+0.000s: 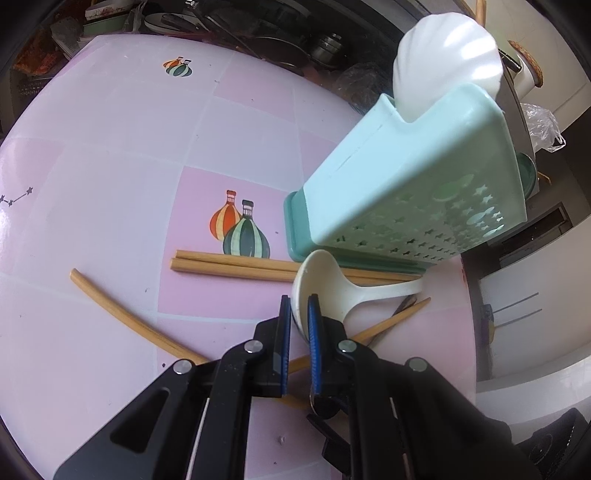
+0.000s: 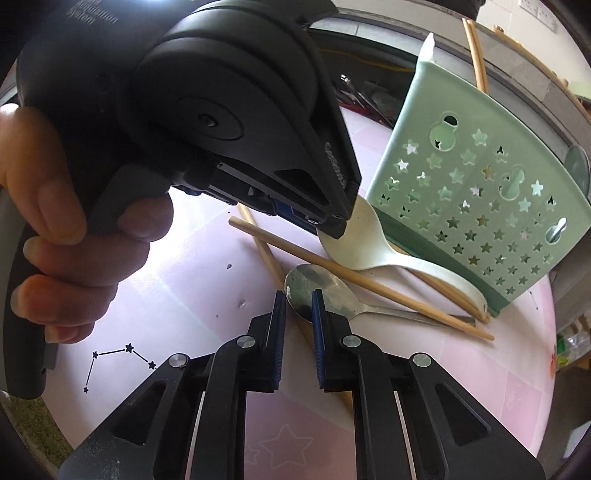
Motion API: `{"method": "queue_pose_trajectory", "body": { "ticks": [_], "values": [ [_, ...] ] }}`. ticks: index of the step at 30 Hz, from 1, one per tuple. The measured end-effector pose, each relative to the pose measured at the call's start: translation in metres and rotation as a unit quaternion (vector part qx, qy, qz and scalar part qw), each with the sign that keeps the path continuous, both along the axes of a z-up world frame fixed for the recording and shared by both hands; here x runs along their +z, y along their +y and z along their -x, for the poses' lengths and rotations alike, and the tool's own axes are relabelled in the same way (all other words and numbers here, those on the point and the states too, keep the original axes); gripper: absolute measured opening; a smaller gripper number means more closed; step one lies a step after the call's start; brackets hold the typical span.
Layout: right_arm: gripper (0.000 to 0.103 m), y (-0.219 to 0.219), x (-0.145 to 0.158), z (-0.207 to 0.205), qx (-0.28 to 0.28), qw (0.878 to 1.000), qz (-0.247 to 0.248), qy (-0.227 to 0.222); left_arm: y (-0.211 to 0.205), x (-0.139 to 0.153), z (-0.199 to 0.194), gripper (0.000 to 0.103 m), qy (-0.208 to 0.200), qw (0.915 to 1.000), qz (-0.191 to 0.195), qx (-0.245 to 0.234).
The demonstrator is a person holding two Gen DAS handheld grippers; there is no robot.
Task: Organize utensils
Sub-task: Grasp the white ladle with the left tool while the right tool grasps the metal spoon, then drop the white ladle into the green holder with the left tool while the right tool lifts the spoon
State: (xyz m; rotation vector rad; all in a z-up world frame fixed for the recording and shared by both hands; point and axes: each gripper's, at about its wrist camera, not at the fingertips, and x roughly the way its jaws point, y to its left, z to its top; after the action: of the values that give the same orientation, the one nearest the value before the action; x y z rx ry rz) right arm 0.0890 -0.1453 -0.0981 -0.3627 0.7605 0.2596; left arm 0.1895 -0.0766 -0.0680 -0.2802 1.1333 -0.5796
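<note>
A white plastic ladle-spoon (image 1: 340,291) lies on the pink table beside a mint-green utensil holder (image 1: 406,177). My left gripper (image 1: 298,300) straddles the edge of its bowl with a narrow gap between the jaws. In the right wrist view the left gripper's body (image 2: 236,122) comes down on the white spoon (image 2: 369,243). My right gripper (image 2: 298,295) straddles the bowl edge of a metal spoon (image 2: 321,291), jaws a little apart. Wooden chopsticks (image 1: 236,266) lie scattered on the table; one (image 2: 354,277) crosses the metal spoon. A white shell-shaped scoop (image 1: 447,59) stands in the holder.
The holder (image 2: 476,206) stands upright with star-shaped holes, on a darker green base. The round table (image 1: 110,147) has bottle pictures. Pots and clutter (image 1: 280,33) lie behind the table. A hand (image 2: 74,206) grips the left gripper's handle.
</note>
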Motion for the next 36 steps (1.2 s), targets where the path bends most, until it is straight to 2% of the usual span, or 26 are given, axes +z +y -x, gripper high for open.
{"method": "queue_pose_trajectory", "body": {
  "ticks": [5, 10, 18, 27, 30, 32, 36],
  "values": [
    [0.003, 0.001, 0.000, 0.005, 0.005, 1.000, 0.004, -0.014, 0.000, 0.000, -0.001, 0.008, -0.001, 1.0000, -0.002, 0.001],
    [0.002, -0.004, 0.011, 0.011, 0.004, 1.000, -0.004, -0.029, -0.005, 0.000, 0.002, 0.008, -0.015, 0.9998, -0.015, 0.004],
    [0.002, -0.030, 0.048, 0.032, -0.006, 0.997, -0.060, -0.045, -0.010, 0.021, 0.020, 0.003, -0.086, 0.9956, -0.037, 0.004],
    [0.000, -0.073, 0.081, 0.050, -0.016, 0.986, -0.159, -0.047, -0.017, 0.069, 0.059, 0.003, -0.212, 0.9746, -0.071, 0.009],
    [0.000, -0.093, 0.089, 0.055, -0.026, 0.979, -0.195, -0.046, -0.019, 0.084, 0.068, 0.003, -0.239, 0.9679, -0.077, 0.013],
    [0.000, -0.118, 0.093, 0.038, -0.033, 0.973, -0.227, -0.042, -0.018, 0.091, 0.071, 0.003, -0.252, 0.9644, -0.079, 0.014],
    [0.000, -0.144, 0.098, 0.038, -0.047, 0.961, -0.269, -0.044, -0.014, 0.116, 0.082, 0.003, -0.281, 0.9569, -0.074, 0.013]
  ]
}}
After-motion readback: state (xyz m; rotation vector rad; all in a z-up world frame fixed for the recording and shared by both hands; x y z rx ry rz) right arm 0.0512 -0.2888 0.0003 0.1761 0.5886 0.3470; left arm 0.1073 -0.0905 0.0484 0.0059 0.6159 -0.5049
